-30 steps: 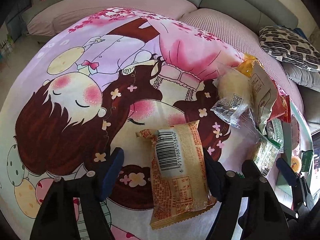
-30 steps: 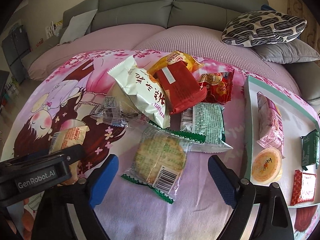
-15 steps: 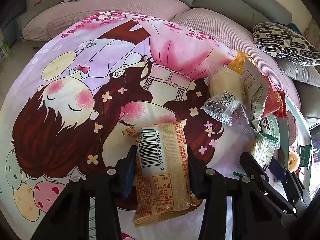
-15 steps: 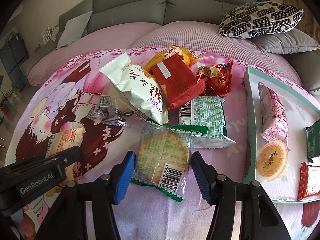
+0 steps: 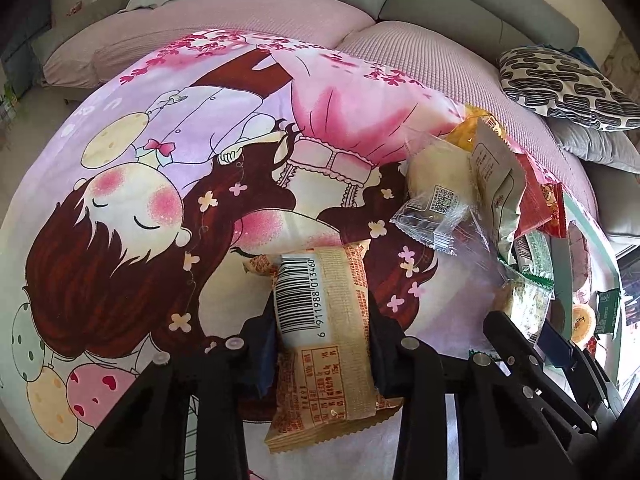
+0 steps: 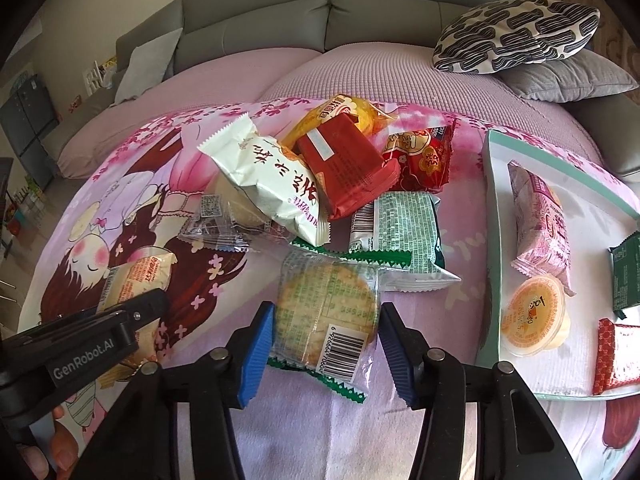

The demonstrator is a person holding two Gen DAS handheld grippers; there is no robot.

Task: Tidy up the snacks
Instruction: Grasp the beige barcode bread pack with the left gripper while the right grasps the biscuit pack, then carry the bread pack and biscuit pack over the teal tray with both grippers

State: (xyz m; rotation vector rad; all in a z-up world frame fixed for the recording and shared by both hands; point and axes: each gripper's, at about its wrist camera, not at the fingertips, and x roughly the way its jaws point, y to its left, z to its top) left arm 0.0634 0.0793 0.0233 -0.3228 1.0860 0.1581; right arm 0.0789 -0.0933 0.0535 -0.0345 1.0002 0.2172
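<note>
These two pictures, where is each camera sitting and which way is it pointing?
Left wrist: rides the left gripper, looking along its fingers, shut on the tan snack packet; the right gripper's black frame shows at right.
Right wrist: rides the right gripper, fingers against the round cracker pack; the other gripper and fingertips show lower left.
Shared: cartoon blanket, snack pile, tan packet, tray.

Eight snack packets (image 6: 327, 312) on blanket (image 6: 312, 420); four in tray (image 6: 493, 216); two pillows (image 6: 516, 32).
</note>
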